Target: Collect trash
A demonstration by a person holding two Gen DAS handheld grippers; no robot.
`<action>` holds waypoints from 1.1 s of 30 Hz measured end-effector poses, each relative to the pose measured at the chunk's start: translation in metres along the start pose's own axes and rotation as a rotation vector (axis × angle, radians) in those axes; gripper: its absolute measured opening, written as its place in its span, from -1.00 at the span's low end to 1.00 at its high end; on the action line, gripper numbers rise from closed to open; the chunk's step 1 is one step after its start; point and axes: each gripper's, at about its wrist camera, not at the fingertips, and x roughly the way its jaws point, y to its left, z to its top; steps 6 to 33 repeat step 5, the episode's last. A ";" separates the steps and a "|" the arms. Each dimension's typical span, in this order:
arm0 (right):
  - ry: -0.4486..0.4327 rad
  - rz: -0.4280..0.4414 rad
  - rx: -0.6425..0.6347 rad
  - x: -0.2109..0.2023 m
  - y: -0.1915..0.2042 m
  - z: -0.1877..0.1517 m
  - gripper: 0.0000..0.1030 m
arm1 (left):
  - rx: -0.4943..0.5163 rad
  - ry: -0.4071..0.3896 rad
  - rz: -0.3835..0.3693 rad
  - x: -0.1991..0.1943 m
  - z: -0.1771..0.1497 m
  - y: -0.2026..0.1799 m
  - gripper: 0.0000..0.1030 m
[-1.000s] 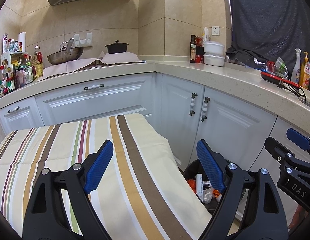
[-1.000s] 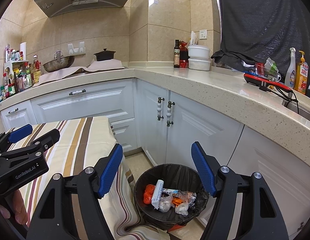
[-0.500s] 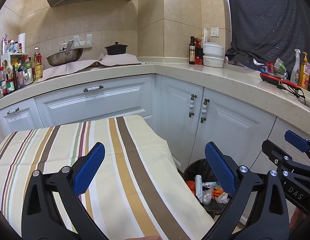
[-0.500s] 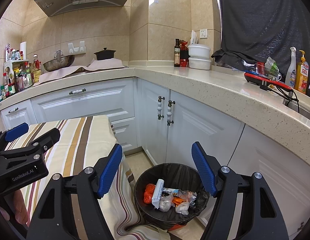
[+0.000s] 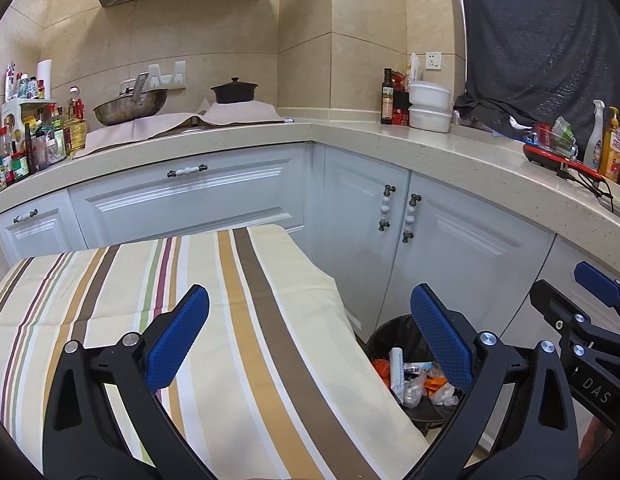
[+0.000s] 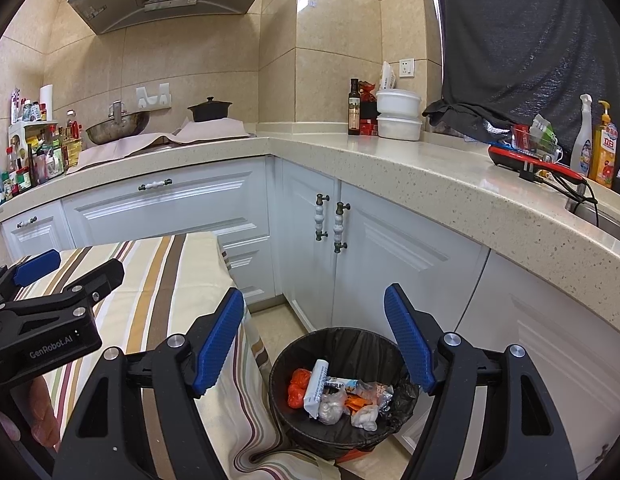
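A black-lined trash bin (image 6: 297, 356) stands on the floor by the white cabinets, holding several pieces of trash (image 6: 338, 394): orange scraps, a white tube, crumpled wrappers. It also shows in the left wrist view (image 5: 384, 334). My right gripper (image 6: 314, 340) is open and empty, held above the bin. My left gripper (image 5: 310, 336) is open and empty above the striped tablecloth (image 5: 213, 280), at the table's right edge. Each gripper shows at the side of the other's view.
The table with the striped cloth (image 6: 165, 276) stands left of the bin. White cabinets (image 6: 390, 248) and a beige counter (image 6: 430, 168) wrap around behind. On the counter stand a wok (image 6: 117, 126), a black pot (image 6: 209, 109), bottles and white containers (image 6: 398, 118).
My left gripper has opened wider and pulled back a little above the tablecloth. The right gripper has hardly moved above the bin.
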 end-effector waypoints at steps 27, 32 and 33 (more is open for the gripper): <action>0.010 0.014 -0.008 0.005 0.005 0.001 0.44 | 0.003 0.038 0.027 0.008 0.000 0.009 0.91; 0.010 0.014 -0.008 0.005 0.005 0.001 0.44 | 0.003 0.038 0.027 0.008 0.000 0.009 0.91; 0.010 0.014 -0.008 0.005 0.005 0.001 0.44 | 0.003 0.038 0.027 0.008 0.000 0.009 0.91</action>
